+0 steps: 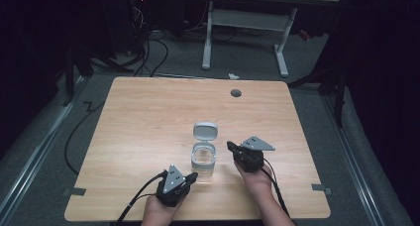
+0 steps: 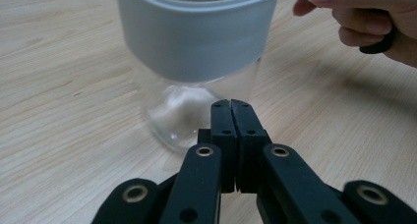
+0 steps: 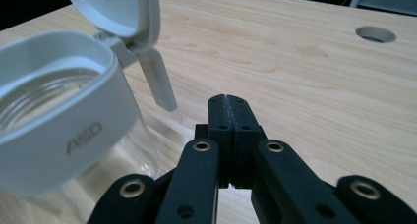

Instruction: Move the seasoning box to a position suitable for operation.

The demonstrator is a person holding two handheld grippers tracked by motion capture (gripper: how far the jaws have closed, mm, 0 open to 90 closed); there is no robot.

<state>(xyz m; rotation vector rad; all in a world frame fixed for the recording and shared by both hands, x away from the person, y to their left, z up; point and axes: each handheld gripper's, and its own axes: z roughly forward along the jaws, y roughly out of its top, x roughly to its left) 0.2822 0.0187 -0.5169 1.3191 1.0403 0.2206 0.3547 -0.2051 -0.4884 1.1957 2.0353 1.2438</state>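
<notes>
A clear glass jar [image 1: 203, 161] with a grey collar stands upright near the table's front middle, its hinged grey lid [image 1: 205, 131] flipped open and standing up behind it. My left gripper [image 1: 192, 176] is just in front-left of the jar, jaws pressed together with nothing between them; the jar [image 2: 196, 62] looms close ahead of the tips [image 2: 230, 103]. My right gripper [image 1: 231, 146] sits just right of the jar, also shut and holding nothing. From its own view the jar [image 3: 59, 126] and open lid [image 3: 120, 13] are at the left of the tips [image 3: 225, 98].
The wooden table [image 1: 148, 117] has a round cable hole [image 1: 236, 92] at the back right. Tape marks [image 1: 74, 191] sit at the front corners. A white desk frame [image 1: 245, 32] and cables lie on the floor behind.
</notes>
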